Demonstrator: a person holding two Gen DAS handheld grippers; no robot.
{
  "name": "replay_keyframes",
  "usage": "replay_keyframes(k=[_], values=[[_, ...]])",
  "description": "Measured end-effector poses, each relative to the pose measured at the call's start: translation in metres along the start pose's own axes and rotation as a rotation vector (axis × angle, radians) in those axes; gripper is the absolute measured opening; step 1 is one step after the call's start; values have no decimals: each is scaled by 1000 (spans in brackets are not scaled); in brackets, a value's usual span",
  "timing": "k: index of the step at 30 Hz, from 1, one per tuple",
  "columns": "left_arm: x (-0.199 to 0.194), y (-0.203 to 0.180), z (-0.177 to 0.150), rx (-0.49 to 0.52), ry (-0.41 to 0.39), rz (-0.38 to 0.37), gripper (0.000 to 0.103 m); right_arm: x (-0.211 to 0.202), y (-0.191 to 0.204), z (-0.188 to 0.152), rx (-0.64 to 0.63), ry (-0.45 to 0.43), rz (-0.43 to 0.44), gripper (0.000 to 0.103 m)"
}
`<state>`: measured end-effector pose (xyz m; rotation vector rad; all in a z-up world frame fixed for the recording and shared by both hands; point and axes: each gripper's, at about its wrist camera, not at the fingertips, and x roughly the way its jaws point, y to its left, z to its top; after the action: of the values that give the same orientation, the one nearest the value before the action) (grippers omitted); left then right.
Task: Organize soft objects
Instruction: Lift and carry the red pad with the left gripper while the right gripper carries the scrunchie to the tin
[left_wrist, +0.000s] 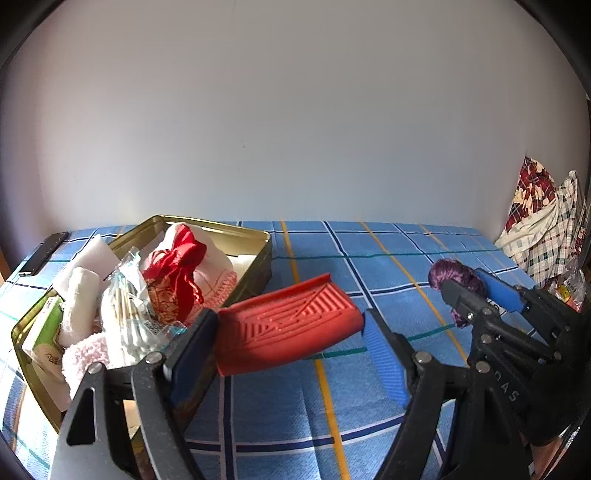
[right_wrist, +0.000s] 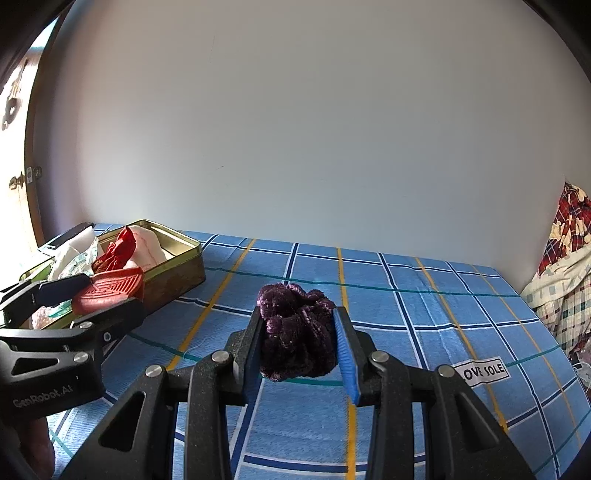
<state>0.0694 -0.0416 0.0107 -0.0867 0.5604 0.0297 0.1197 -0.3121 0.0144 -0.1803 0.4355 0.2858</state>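
In the left view, the left gripper pinched a red pad between its fingers, and just to its left the tin was already stuffed with soft things, like a red pouch and pink fluff. In the right view, the right gripper squeezed a purple scrunchie between its fingers, above the blue sheet, with the tin far off to its left. Most of the job looked done, I think; the pad and scrunchie were still left to go in.
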Motion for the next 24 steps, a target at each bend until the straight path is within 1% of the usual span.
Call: replay_keyframes(k=[9, 14, 18, 24], values=[[-6, 7, 1, -2, -14, -5, 80, 1, 8, 2, -11, 8, 3, 39], [-13, 12, 2, -1, -34, 0, 80, 2, 16, 3, -15, 6, 16, 39], [-16, 17, 3, -7, -36, -1, 80, 3, 22, 4, -25, 8, 23, 39], [-28, 27, 6, -8, -59, 2, 80, 3, 31, 13, -46, -6, 36, 39]])
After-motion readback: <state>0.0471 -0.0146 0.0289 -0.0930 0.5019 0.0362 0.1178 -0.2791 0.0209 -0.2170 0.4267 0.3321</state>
